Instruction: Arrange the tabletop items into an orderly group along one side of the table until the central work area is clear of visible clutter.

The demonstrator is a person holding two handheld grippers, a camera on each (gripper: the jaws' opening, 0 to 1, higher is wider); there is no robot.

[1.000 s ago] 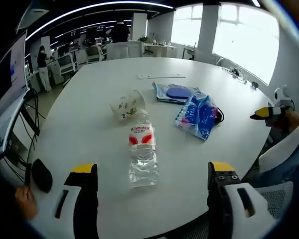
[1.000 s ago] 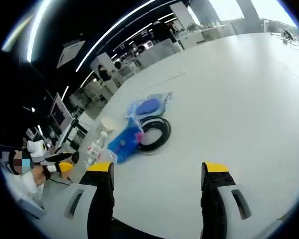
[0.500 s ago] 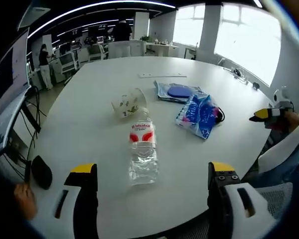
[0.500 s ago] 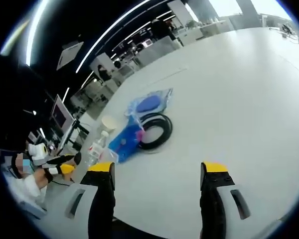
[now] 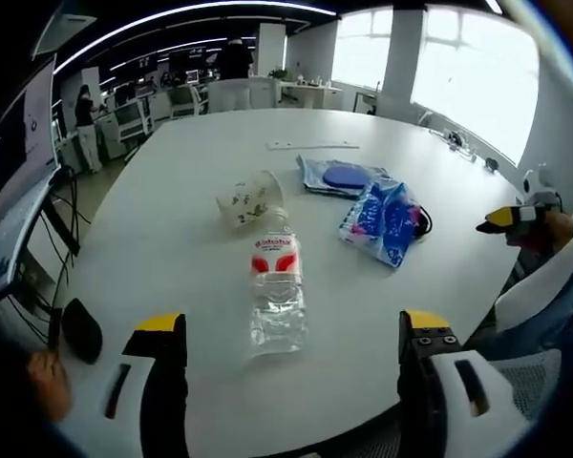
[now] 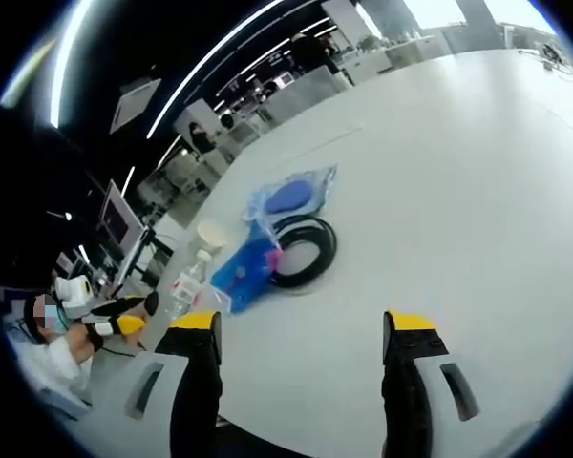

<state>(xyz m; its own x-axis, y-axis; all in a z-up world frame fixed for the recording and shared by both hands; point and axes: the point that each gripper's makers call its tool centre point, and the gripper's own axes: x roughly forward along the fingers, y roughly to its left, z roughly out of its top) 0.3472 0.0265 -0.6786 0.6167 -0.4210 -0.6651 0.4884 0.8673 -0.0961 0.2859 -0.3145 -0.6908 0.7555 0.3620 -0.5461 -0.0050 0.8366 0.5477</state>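
Left gripper view shows the left gripper (image 5: 280,348) with jaws wide apart and empty at the bottom, the plastic bottle (image 5: 276,294) lying just above them at the centre; I think it should close across the bottle's middle, not the cap. The right gripper view, where the right gripper (image 6: 301,343) is also apart and empty, shows a black cable coil (image 6: 304,250) touching the blue packet (image 6: 243,270) left of centre, which the left gripper view mostly hides.
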